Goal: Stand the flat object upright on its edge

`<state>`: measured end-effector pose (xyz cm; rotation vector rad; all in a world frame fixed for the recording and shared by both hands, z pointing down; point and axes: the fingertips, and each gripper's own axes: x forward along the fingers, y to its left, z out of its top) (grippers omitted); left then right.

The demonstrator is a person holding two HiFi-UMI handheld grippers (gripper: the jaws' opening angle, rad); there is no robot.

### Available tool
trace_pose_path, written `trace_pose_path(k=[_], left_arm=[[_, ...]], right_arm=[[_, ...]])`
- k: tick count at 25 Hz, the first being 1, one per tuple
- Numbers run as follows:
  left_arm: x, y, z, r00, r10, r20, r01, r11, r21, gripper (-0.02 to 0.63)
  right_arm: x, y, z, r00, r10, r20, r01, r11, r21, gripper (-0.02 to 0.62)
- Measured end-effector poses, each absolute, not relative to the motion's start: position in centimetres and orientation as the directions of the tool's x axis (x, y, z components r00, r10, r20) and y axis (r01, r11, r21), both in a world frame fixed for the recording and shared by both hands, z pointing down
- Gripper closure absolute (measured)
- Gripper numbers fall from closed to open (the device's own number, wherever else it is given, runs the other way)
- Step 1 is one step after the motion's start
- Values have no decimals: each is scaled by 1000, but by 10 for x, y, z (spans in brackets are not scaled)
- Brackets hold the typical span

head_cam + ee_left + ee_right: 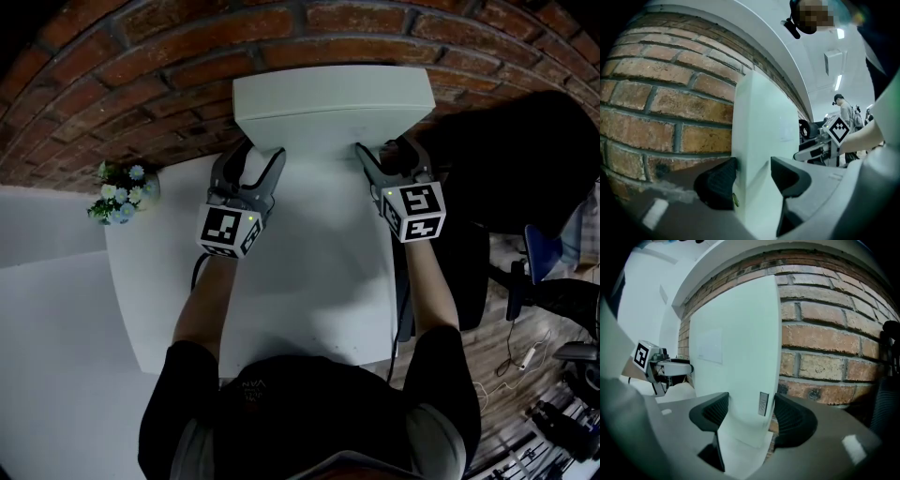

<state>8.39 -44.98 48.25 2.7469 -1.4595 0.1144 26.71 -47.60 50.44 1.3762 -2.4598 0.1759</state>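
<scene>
One white slab [333, 103], two tongs [258, 157] [386, 155], one flower bunch [120, 192], one table [319, 291]

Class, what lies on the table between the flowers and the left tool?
Bare table only, between flowers and the left tool gripping the slab; the head view shows it.

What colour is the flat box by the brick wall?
The box is white; head view shows it best.

The right hand-held gripper [750, 405] clamps the upright white panel [736, 343], its jaws on both faces, before a brick wall [825, 333].
</scene>
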Motion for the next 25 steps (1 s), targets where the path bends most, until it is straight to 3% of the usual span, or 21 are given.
trace_pose_path(k=[25], left_arm=[[81, -462, 494, 454, -877, 156, -874, -473, -114, 374]], right_arm=[[265, -492, 508, -465, -833, 300, -861, 505, 66, 279]])
